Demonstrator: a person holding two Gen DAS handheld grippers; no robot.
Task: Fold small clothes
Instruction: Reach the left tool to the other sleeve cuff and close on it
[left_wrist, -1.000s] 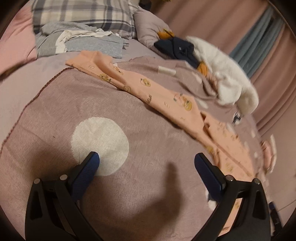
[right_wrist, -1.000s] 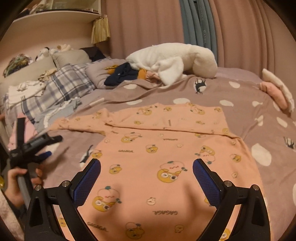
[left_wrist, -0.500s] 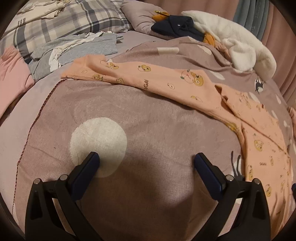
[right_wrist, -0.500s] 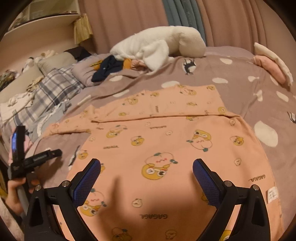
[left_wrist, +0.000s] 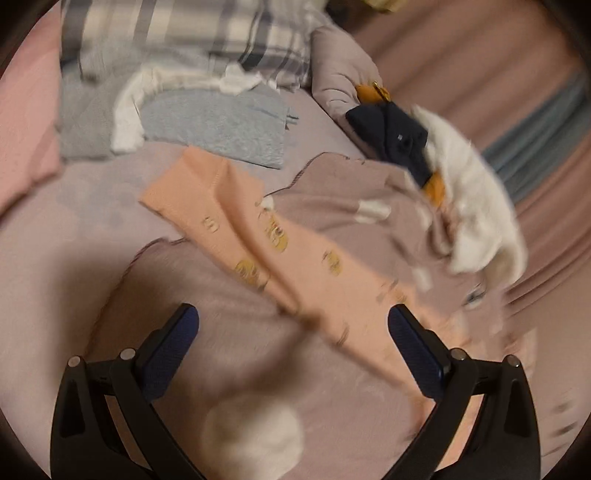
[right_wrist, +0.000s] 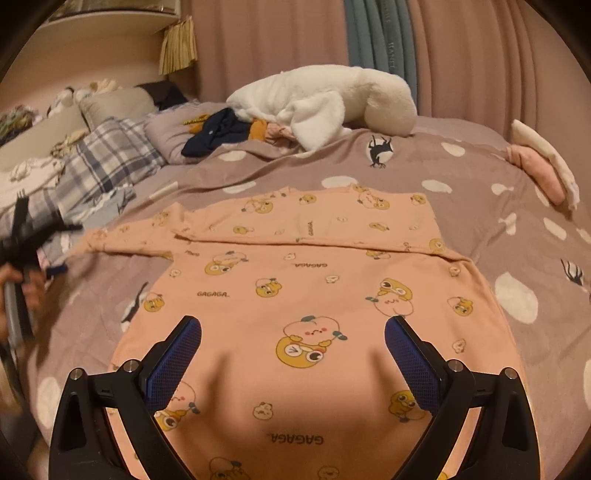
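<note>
The right gripper (right_wrist: 293, 332) hangs low over the shirt (right_wrist: 306, 295), its 2 blue-padded jaws spread wide and holding nothing. The peach shirt lies flat on the blanket (right_wrist: 480, 184), printed with yellow cartoon faces and the word GAGAGA, and its far part is folded across in a band. 1 sleeve (right_wrist: 125, 236) stretches out to the left. At the left edge of this view a hand (right_wrist: 22, 288) holds the left gripper (right_wrist: 33, 236), blurred, near the sleeve's end.

From the left wrist view, the left gripper (left_wrist: 293, 325) also has its 2 jaws spread wide with nothing between them. The view is smeared by motion. Just past the jaws the sleeve (left_wrist: 251, 240) runs diagonally from the right jaw up to its cuff at upper left, resting on the blanket (left_wrist: 221, 350), which is mauve with white dots.

Beyond the cuff lies a heap of grey clothes (left_wrist: 214, 122) with a white piece among them. Behind that sits a plaid pillow (left_wrist: 184, 33). To the right, a dark navy garment (left_wrist: 391, 136) lies touching a white plush toy (left_wrist: 476, 206). Farthest back in the right wrist view hang pink curtains (right_wrist: 266, 40) with a grey-blue strip.
</note>
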